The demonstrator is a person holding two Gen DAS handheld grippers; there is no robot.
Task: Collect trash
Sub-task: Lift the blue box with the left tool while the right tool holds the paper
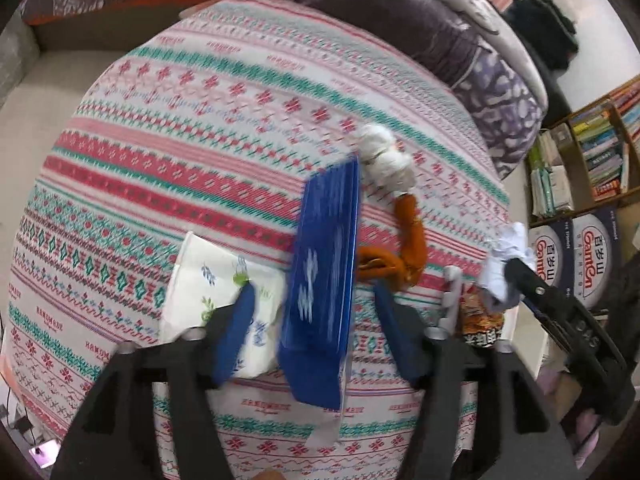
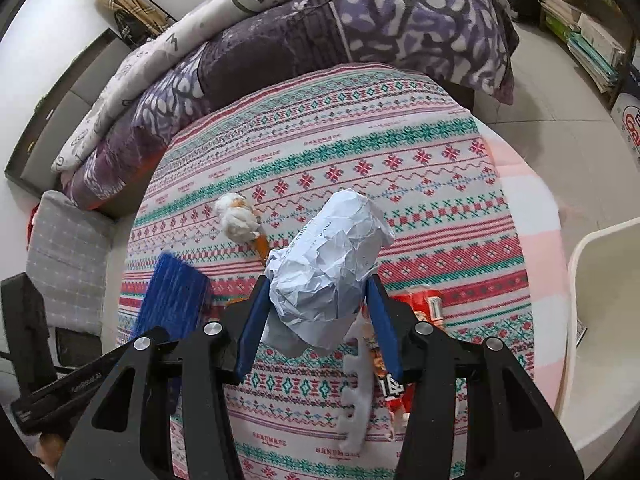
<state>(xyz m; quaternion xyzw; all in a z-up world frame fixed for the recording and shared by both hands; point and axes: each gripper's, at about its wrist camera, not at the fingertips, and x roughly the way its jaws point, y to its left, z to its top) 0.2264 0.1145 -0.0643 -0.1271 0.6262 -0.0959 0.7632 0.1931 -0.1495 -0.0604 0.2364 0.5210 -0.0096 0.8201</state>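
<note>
In the left wrist view my left gripper (image 1: 314,292) stands open over the patterned cloth (image 1: 160,168). A blue flat packet (image 1: 324,264), blurred, is upright between its fingers with a gap on each side. A floral white tissue pack (image 1: 208,280) lies by the left finger. Orange peel (image 1: 404,248) and a white tissue wad (image 1: 384,156) lie beyond. My right gripper (image 2: 318,288) is shut on a crumpled white paper ball (image 2: 332,256), held above the cloth. Under it lie a red snack wrapper (image 2: 424,308) and a white plastic strip (image 2: 354,400). The blue packet (image 2: 172,300) shows at its left.
A bed with a purple quilt (image 2: 360,32) borders the far side of the cloth. A white container rim (image 2: 592,280) stands at the right edge. Bookshelves (image 1: 592,160) and cartons (image 1: 592,256) line the wall. A grey cushion (image 2: 68,252) lies at the left.
</note>
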